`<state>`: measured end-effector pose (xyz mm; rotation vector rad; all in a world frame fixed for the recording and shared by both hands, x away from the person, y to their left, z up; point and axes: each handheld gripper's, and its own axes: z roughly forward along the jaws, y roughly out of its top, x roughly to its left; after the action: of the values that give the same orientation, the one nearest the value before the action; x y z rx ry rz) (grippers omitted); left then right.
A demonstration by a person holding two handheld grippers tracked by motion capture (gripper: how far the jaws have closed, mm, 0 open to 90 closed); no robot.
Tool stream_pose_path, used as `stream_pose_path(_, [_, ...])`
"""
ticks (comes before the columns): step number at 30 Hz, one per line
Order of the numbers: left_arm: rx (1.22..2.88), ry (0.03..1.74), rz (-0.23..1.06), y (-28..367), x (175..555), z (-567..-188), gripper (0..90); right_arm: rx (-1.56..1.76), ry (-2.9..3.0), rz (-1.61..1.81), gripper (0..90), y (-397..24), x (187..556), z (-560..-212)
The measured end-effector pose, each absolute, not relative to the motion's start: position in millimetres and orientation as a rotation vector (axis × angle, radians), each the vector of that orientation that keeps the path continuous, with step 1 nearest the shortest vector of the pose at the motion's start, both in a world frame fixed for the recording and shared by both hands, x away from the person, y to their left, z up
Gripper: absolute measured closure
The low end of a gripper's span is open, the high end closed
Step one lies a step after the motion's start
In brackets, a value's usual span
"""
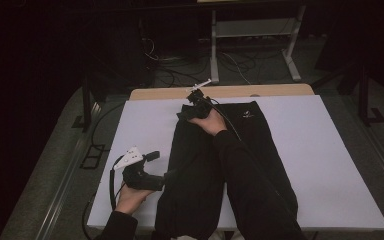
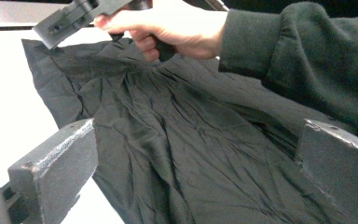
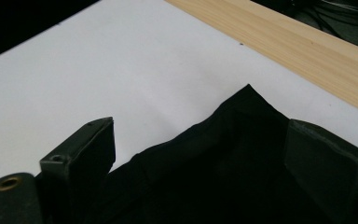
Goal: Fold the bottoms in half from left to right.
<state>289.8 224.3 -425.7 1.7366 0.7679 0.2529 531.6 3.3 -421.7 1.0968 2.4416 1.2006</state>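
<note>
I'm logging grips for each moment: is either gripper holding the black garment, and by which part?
Neither. The right gripper stands open around the garment's far corner, not clamped. The left gripper is open beside its near edge.

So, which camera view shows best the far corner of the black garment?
The right gripper view: the corner lies sharp on the white table, between the open jaws. The high view shows it small under the right gripper. The left gripper view shows a wrinkled corner.

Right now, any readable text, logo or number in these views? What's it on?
No text can be read.
A small white logo sits near the far end of the black garment in the high view; it is too small and blurred to read.
No other labels, numbers or signs in the two gripper views.
</note>
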Motion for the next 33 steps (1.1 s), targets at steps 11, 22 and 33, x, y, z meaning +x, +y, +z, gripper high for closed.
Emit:
stream_pose_path(11, [1.738,0.766,0.254,224,290,-426,0.0,1.205,2.391,1.213,14.2,14,534,-441])
stream_pose_path(22, [1.741,0.766,0.259,224,291,-426,0.0,1.238,2.357,1.201,21.9,24,535,-451])
stream_pose_path(33, [1.746,0.761,0.256,224,291,-426,0.0,1.237,2.325,1.144,39.5,32,536,-457])
